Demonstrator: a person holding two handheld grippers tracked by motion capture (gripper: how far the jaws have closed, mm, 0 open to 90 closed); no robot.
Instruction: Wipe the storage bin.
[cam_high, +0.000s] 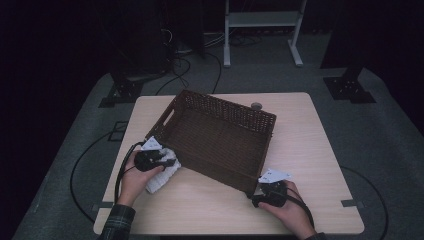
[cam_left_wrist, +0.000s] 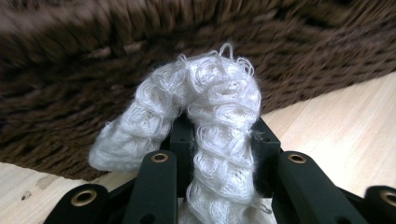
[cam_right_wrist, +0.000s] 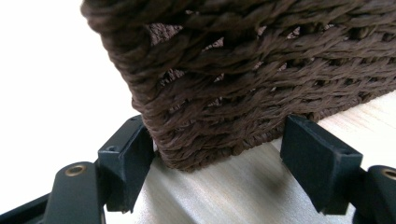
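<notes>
We are pinching the towel in the left gripper for the basket; the right gripper, open, is straddling its corner.

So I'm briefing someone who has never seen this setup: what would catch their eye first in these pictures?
The big dark brown woven basket sits askew in the middle of the pale wooden table. At its near left side the left gripper is shut on a fluffy white knitted cloth. At the basket's near right corner the right gripper has one black jaw on either side of the corner.
</notes>
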